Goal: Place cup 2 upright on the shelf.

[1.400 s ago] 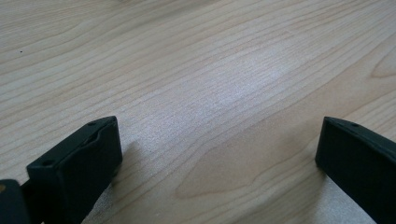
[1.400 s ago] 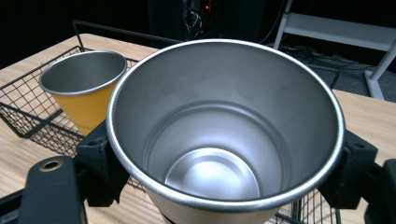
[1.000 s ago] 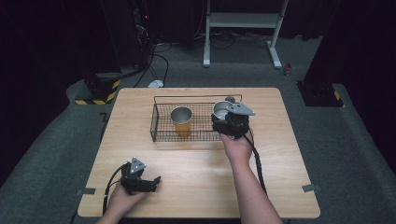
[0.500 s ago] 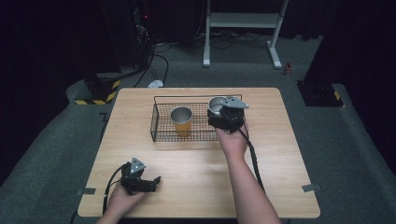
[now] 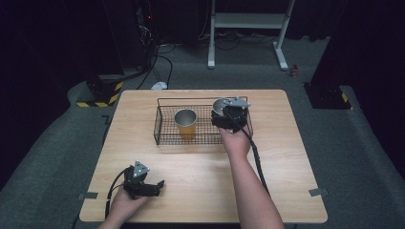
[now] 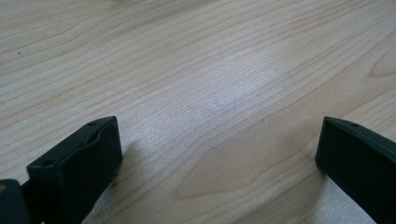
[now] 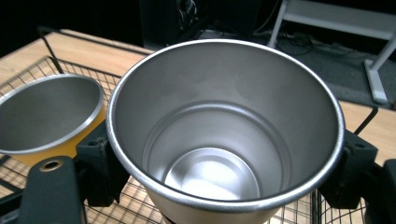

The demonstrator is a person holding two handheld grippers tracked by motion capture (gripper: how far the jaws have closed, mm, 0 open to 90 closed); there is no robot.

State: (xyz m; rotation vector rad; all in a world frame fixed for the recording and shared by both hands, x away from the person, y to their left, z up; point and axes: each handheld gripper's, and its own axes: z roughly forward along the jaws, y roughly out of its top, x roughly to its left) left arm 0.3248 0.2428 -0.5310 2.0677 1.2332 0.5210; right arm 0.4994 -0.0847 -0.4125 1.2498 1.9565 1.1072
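Two cups at the wire basket

The right gripper [image 5: 224, 113] jaws clasp an empty steel cup [image 7: 224, 135] over the basket [image 5: 165, 138], beside the orange cup [image 5: 185, 123] standing inside; the left gripper [image 5: 152, 187] jaws gape wide on bare surface [image 6: 210, 84].

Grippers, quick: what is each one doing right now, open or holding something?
Left gripper: open, holding nothing, jaws wide apart over the bare table.
Right gripper: shut on the steel cup, over the wire basket.
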